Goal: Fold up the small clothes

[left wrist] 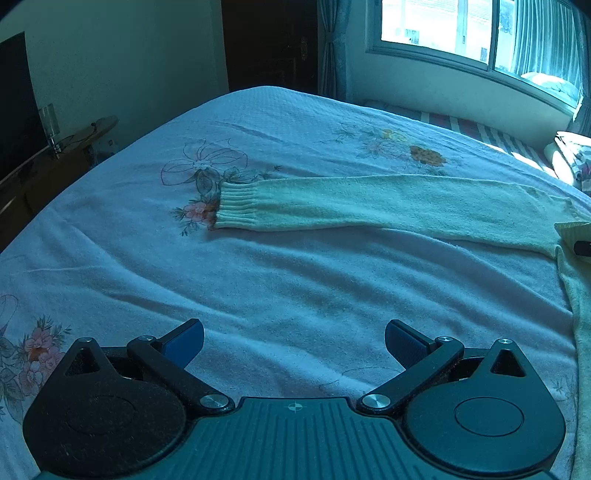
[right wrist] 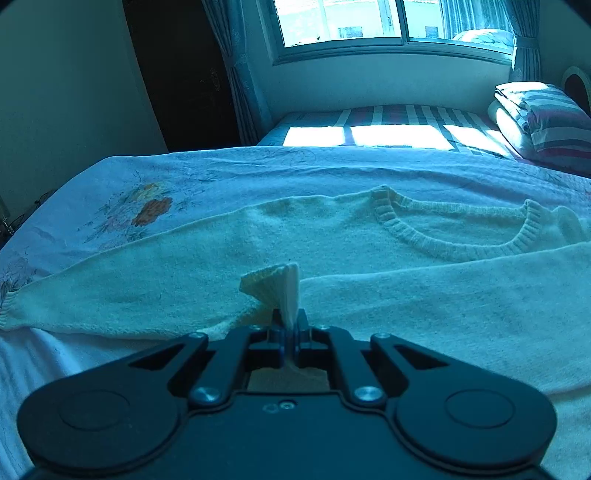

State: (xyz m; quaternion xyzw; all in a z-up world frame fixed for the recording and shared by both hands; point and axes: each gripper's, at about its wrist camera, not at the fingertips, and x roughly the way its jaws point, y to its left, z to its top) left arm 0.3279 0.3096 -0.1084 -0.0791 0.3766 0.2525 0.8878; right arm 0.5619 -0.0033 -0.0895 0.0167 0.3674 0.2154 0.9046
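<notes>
Far left of the left wrist view, a dark screen (left wrist: 14, 103) & a cluttered shelf (left wrist: 74, 142) are sitting in shadow, details hard to make out. The sweater (left wrist: 369, 205) is getting cut off at the right edge there; only one sleeve is showing fully, cuff (left wrist: 236, 206) lying over a flower print. The bed (left wrist: 258, 266), w/ white floral cover, is filling the room's middle; window (right wrist: 369, 22) & folded bedding (right wrist: 546, 122) are sitting beyond. The left gripper (left wrist: 294, 341) is hanging wide open over bare cover, holding nothing. The right gripper (right wrist: 291, 325) is pinching the other cuff (right wrist: 277, 288) tight, over the sweater's chest.
</notes>
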